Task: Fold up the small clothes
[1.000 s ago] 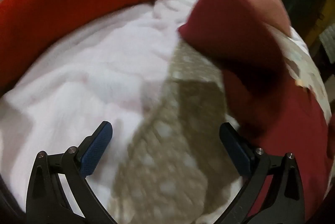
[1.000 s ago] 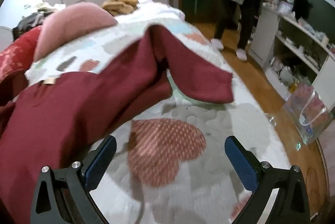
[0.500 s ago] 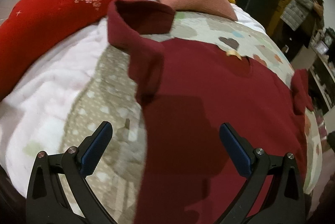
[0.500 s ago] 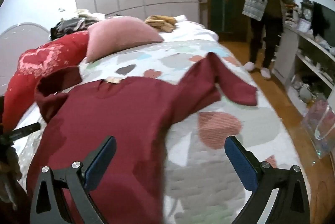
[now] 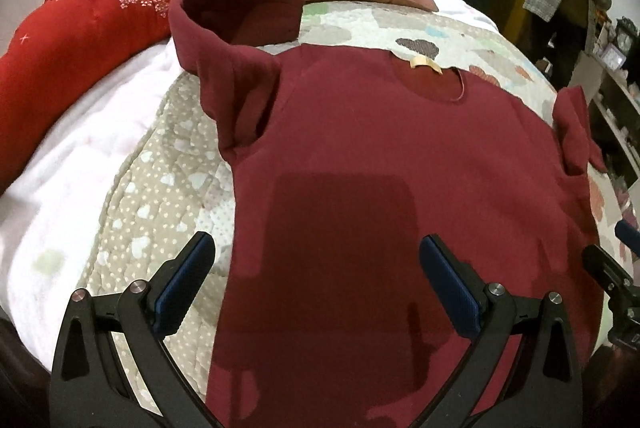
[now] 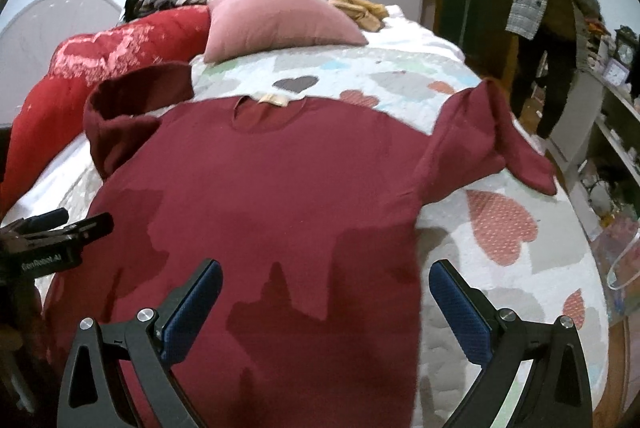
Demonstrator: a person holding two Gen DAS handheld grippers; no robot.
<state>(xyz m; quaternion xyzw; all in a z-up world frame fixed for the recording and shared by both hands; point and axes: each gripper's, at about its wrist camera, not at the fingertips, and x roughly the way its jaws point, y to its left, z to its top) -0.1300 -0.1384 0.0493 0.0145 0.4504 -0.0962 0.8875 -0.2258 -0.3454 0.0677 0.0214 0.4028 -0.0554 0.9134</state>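
Maroon sweater point(image 5: 380, 155) spread flat on the bed's heart-print quilt point(image 6: 500, 228), neckline and tan label point(image 5: 426, 63) toward the pink pillow point(image 6: 276, 19). Both sleeves crumpled at the sides. Left tool point(image 5: 316, 284) wide open, empty, above the hem. Right tool point(image 6: 326, 308) likewise open, gripping nothing. Bystander point(image 6: 552, 7) near shelves.

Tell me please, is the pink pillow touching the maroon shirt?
Apart. The right wrist view shows heart-print quilt between the pink pillow and the maroon shirt.
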